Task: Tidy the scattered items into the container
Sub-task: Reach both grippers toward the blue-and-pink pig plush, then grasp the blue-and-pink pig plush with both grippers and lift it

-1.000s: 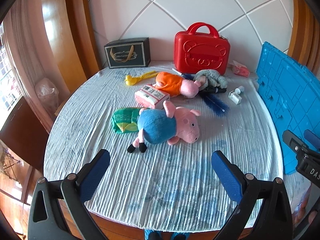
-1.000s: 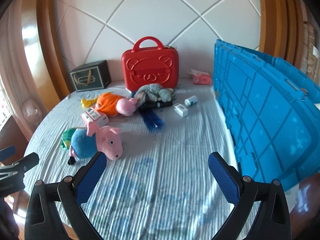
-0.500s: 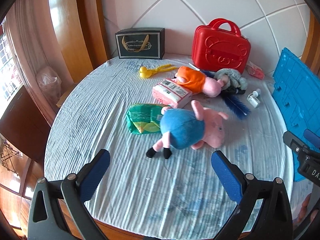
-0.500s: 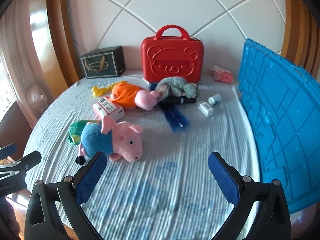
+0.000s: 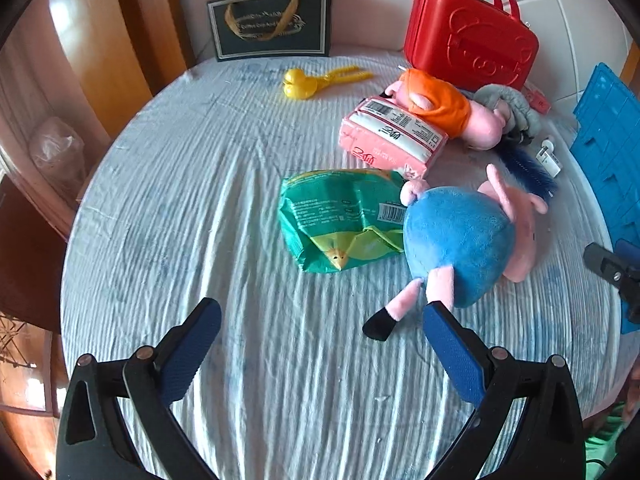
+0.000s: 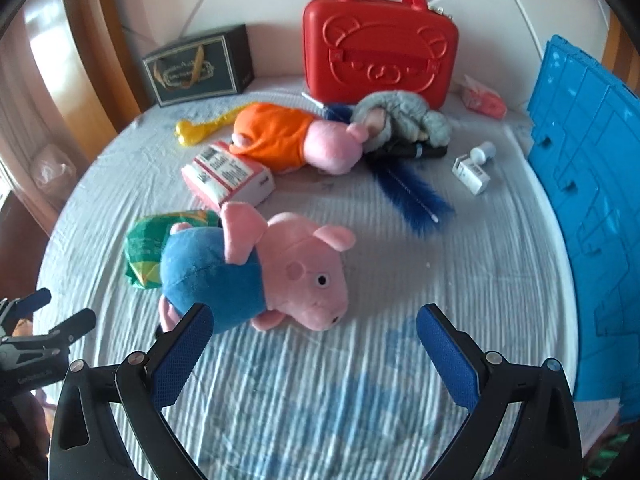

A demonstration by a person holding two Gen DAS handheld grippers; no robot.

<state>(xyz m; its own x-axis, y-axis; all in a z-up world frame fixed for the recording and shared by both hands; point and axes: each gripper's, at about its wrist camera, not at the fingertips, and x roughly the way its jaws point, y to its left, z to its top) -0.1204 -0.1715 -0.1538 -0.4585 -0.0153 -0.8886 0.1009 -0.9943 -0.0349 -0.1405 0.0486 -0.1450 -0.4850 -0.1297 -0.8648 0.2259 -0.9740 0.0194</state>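
Left gripper (image 5: 320,344): jaws spread wide, blue pads (image 5: 188,354) at 7 and 5 o'clock, nothing between | Right gripper (image 6: 312,350): jaws spread wide, blue pads (image 6: 448,356) at 7 and 5 o'clock, nothing gripped | Both angled downward.

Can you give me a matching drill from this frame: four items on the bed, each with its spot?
Items:
1. blue-shirt pig plush
2. green snack bag
3. small white box
4. yellow clip toy

Spots:
A. far side, in front of the black gift box
B. right side, close to the blue crate
C. nearest both open grippers
D. partly tucked under the plush's blue body

Pairs: 1-C, 2-D, 3-B, 4-A
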